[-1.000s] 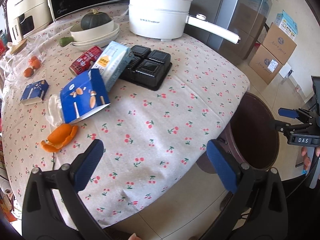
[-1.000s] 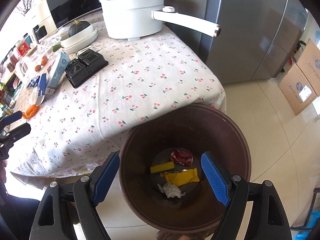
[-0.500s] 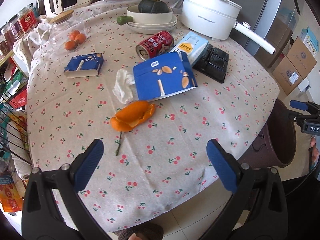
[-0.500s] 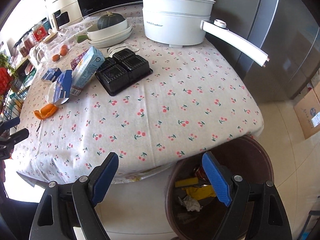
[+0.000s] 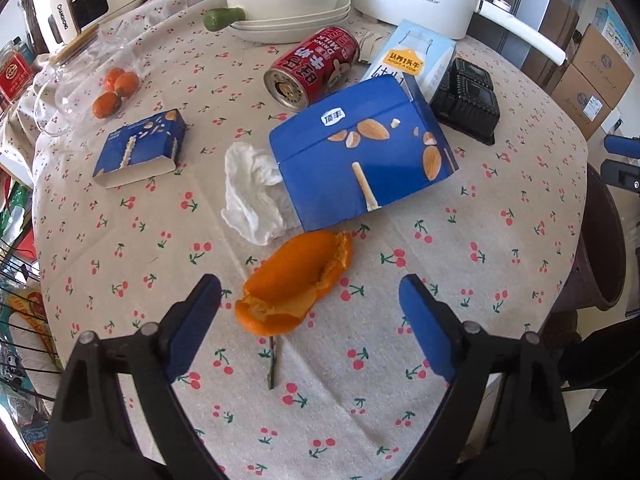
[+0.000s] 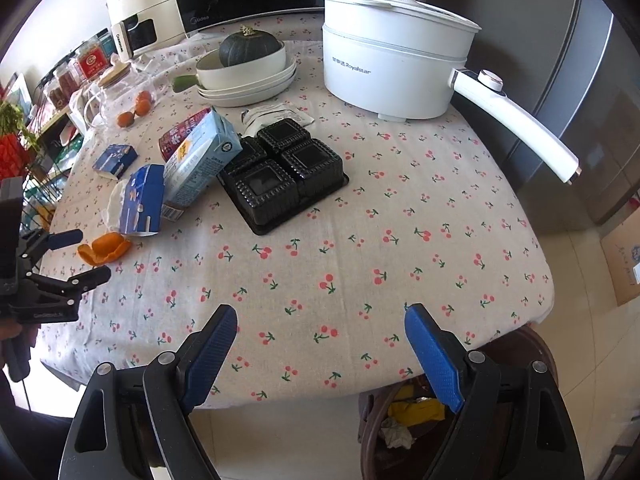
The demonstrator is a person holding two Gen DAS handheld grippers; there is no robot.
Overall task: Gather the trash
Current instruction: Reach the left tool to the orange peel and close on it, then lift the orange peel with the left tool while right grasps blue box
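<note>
left gripper over the peel, right gripper over bare cloth

left wrist view: the left gripper (image 5: 310, 294) hangs above the orange peel (image 5: 296, 286), jaws closing but clear of it, the peel between them beside a white tissue (image 5: 252, 200) and blue box (image 5: 360, 168). right wrist view: the right gripper (image 6: 320, 332) stands wide, empty, over the tablecloth (image 6: 360, 240); the trash bin (image 6: 532, 344) sits below the table edge.

My left gripper (image 5: 308, 300) tilts steeply down, jaws closing with nothing pressed between them; my right gripper (image 6: 320, 334) tilts down too, jaws spread, empty.
</note>
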